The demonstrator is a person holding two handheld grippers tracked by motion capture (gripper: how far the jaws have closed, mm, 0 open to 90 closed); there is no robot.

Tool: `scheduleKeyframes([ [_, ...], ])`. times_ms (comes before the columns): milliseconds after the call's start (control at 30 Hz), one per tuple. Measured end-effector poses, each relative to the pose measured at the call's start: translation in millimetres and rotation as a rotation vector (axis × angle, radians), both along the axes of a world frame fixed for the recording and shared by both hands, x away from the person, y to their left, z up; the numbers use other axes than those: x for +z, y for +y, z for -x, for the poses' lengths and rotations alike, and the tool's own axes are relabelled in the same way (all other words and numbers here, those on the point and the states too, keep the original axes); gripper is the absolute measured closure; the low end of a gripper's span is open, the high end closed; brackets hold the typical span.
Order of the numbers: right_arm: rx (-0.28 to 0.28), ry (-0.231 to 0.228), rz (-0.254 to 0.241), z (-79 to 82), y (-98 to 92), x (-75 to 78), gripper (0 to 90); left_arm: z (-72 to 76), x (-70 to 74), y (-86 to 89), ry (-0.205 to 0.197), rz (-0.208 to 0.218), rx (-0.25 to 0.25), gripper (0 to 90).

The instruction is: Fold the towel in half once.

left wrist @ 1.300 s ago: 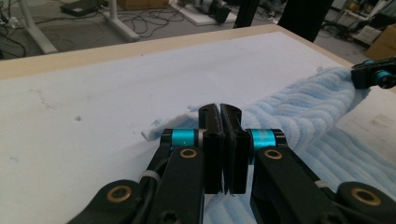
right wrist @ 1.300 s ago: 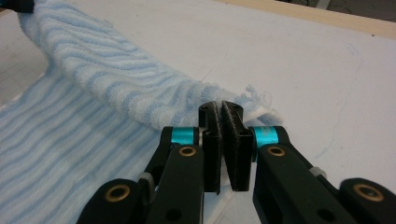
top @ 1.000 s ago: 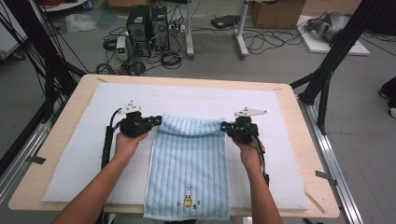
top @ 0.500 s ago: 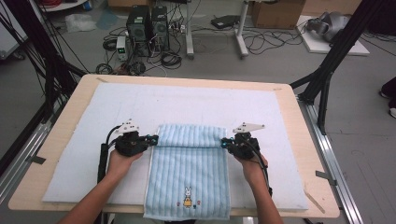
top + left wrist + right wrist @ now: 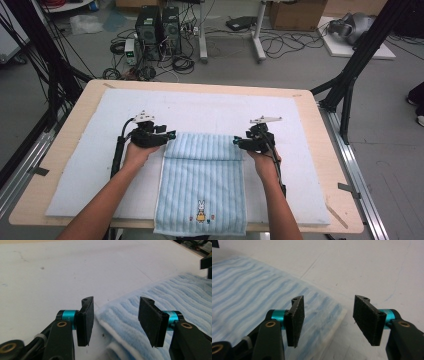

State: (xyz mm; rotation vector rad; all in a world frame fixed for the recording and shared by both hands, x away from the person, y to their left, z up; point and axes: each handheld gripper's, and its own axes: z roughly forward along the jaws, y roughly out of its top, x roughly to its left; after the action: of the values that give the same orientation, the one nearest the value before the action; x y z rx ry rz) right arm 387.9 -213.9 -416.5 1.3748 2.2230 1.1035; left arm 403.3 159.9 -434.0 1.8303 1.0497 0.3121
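A light blue striped towel (image 5: pixel 202 180) with a small rabbit picture lies on the white mat (image 5: pixel 210 112), its far part folded back toward me and its near end hanging over the table's front edge. My left gripper (image 5: pixel 172 135) sits at the fold's left corner, open, with the towel corner (image 5: pixel 110 315) lying between its jaws untouched. My right gripper (image 5: pixel 235 141) is at the fold's right corner, open too, the towel's edge (image 5: pixel 329 315) lying under its jaws. The far tip of the right gripper (image 5: pixel 206 265) peeks into the left gripper view.
The mat covers most of a wooden table (image 5: pixel 325 150). Black frame posts (image 5: pixel 350 85) stand at the table's sides. Computers (image 5: pixel 157 25) and cables lie on the floor beyond the far edge.
Both grippers drew the towel's far edge toward me, folding it over. Their jaws have since opened and let the towel go.
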Motion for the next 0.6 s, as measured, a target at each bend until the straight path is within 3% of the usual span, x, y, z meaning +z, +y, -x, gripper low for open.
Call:
scheduleKeyframes([
  [133, 0.0, 0.037, 0.025, -14.4, 7.5, -11.3, 45.2, -8.8, -8.3, -8.9, 0.034, -0.031, 0.004, 47.1],
  [267, 0.004, 0.06, 0.035, -20.9, 11.0, -21.0, 51.1, -10.8, -15.3, -13.0, 0.046, -0.062, 0.014, 54.3],
  [300, 0.006, 0.054, 0.043, -21.5, 11.6, -21.7, 52.4, -10.4, -14.4, -13.2, 0.046, -0.069, 0.02, 58.1],
  [367, 0.018, 0.048, 0.078, -21.4, 12.6, -21.9, 60.0, -9.3, -15.7, -14.0, 0.055, -0.113, -0.012, 82.5],
  [433, 0.039, 0.034, 0.139, -20.2, 15.6, -21.8, 69.6, -8.7, -16.1, -14.8, 0.038, -0.143, -0.026, 87.7],
  [467, 0.055, 0.033, 0.139, -20.1, 17.1, -21.6, 75.3, -8.6, -15.5, -14.4, 0.04, -0.141, -0.023, 88.0],
  [500, 0.078, 0.015, 0.17, -19.0, 20.2, -20.6, 80.5, -8.5, -15.1, -14.3, 0.04, -0.128, -0.015, 88.2],
  [600, 0.075, -0.028, 0.219, -16.1, 25.2, -17.6, 81.9, -7.3, -9.0, -9.8, 0.017, -0.074, 0.003, 88.3],
])
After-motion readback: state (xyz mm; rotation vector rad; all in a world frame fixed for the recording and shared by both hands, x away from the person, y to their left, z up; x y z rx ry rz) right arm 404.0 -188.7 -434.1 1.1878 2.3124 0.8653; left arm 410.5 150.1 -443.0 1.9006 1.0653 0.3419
